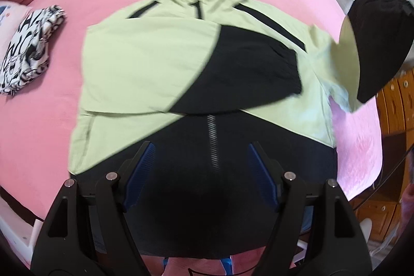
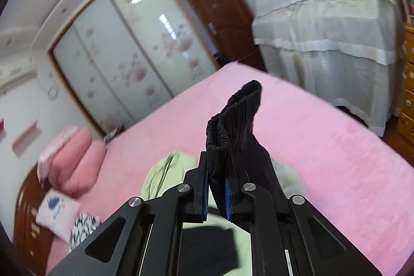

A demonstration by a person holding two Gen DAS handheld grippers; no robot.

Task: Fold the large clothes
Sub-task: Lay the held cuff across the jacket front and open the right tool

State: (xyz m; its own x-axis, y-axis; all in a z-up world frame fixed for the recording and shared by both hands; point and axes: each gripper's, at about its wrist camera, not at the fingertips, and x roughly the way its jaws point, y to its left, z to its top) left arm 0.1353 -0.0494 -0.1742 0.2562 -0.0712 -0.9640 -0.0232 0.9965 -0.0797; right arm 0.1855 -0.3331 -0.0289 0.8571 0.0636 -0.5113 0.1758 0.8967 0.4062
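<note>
A pale green and black hooded jacket lies front-up on the pink bed, hood at the far end. One sleeve is folded across its chest, black cuff to the right. My left gripper hovers open above the jacket's black hem, with nothing between its blue pads. The other sleeve is lifted off the bed at the right edge. In the right wrist view my right gripper is shut on that sleeve's black elastic cuff, held high over the jacket.
A folded black-and-white patterned garment lies on the bed left of the jacket, near pink pillows. Past the bed stand a floral sliding wardrobe, a brown door, furniture under a white lace cover and wooden drawers.
</note>
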